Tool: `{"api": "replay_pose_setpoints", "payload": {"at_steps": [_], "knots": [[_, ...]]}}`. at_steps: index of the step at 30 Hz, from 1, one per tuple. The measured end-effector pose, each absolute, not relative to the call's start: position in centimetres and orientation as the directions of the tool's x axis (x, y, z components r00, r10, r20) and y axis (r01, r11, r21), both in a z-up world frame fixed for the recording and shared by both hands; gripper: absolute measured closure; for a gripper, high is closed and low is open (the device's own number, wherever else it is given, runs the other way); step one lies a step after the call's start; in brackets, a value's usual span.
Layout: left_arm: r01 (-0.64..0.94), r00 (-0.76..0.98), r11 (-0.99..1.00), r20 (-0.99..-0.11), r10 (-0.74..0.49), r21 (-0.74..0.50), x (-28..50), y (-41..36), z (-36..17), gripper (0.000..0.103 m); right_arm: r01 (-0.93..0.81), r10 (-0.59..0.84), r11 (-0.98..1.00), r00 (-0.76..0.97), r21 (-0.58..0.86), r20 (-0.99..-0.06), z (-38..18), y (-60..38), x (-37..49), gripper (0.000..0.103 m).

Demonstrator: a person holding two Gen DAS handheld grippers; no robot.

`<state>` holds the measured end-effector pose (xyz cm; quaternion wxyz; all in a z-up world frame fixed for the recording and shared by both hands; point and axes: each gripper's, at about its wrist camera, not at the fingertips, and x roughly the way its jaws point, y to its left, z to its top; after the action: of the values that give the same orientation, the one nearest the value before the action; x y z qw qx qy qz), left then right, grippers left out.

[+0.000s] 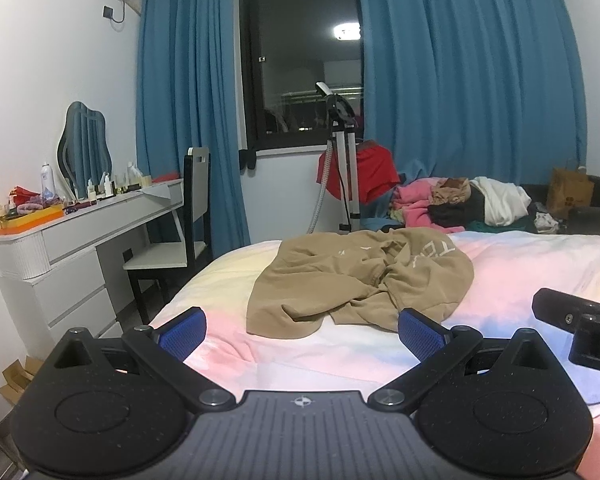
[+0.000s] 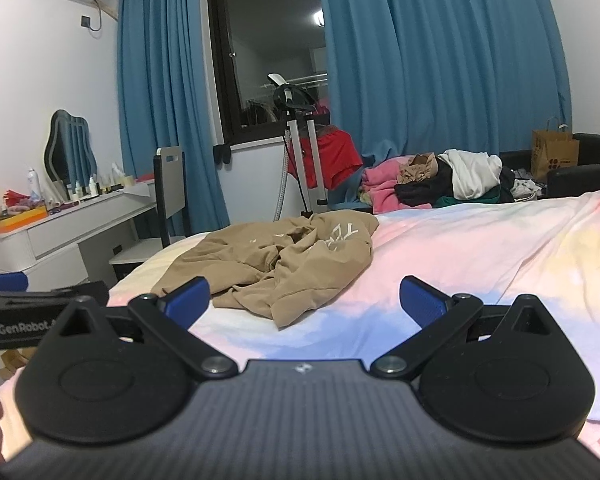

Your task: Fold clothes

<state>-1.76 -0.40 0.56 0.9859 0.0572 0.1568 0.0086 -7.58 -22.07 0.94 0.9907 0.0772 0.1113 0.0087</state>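
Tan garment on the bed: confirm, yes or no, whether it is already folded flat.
No. The tan garment lies crumpled in a bunched heap on the pastel bedsheet, with both open grippers holding nothing.

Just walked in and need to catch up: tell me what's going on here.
A person holds a two-finger tool in each hand over a bed with pastel bedding. A crumpled tan garment lies on it, unfolded and not gripped. The left tool and the right tool are both open and empty, short of the cloth. Folding hasn't begun. More clothes are piled beyond the bed.
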Motion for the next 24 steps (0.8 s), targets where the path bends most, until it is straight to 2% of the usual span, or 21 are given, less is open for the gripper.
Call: {"api": "replay_pose_setpoints", "payload": {"at_steps": [14, 24], "knots": [[0.005, 0.948, 0.99, -0.314, 0.04, 0.141, -2.01, -0.52, 0.36, 0.0, -0.003, 0.04, 0.987, 0.974, 0.161, -0.225, 0.9, -22.11, -7.45, 0.0], [0.017, 0.944, 0.993, -0.33, 0.022, 0.113, -1.55, -0.14, 0.3, 0.0, 0.014, 0.022, 0.987, 0.974, 0.159, -0.224, 0.96, -22.33, -7.43, 0.0]]}}
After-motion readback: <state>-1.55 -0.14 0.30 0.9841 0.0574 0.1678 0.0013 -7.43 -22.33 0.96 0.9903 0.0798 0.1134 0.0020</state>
